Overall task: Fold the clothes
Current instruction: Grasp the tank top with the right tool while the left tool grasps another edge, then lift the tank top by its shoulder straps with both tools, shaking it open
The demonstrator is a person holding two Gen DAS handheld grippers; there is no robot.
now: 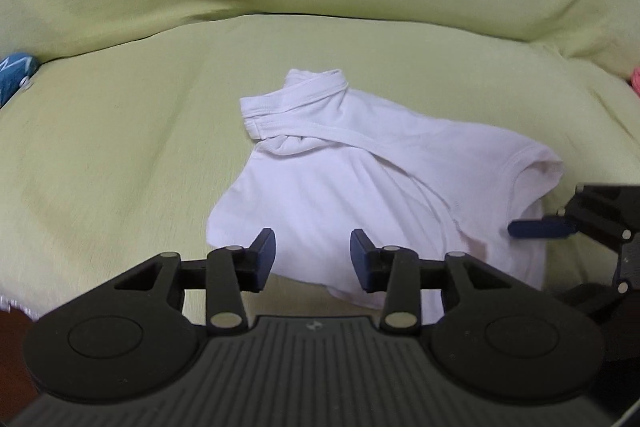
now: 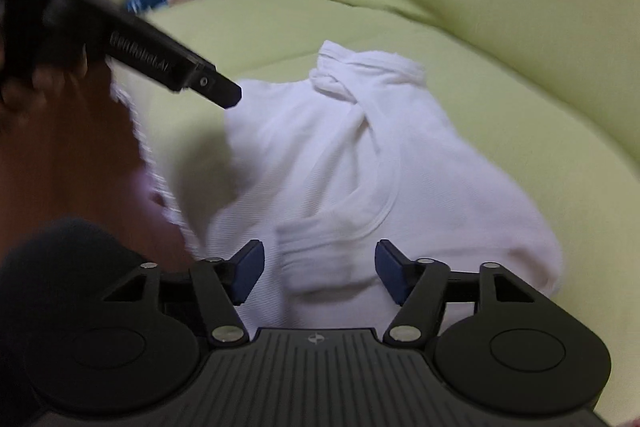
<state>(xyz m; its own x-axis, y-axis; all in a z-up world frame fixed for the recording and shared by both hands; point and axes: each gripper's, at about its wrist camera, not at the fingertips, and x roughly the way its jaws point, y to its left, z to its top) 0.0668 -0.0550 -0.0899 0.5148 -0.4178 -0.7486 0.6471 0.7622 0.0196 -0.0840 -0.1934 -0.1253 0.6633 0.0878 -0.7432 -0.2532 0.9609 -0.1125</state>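
We judge the white garment [image 1: 344,195] on the green sofa [image 1: 120,147] light, limp; grip hems near five o'clock. Left hand-held gripper [image 1: 313,259] and right hand-held gripper [image 2: 320,273] released, empty.

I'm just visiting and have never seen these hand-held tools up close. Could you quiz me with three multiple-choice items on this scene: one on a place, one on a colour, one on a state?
1. Where does the white garment lie?
A. on the green sofa seat
B. on a wooden floor
C. in a basket

2. What colour are the pads on the left gripper fingers?
A. red
B. dark blue
C. yellow

3. How is the right gripper set?
A. clamped on the garment
B. fingers apart, gripping nothing
C. holding a hanger

Answers:
1 A: green upholstery surrounds it.
2 B: both pads show dark blue.
3 B: a wide gap shows between the fingers, the cloth lying beyond them.
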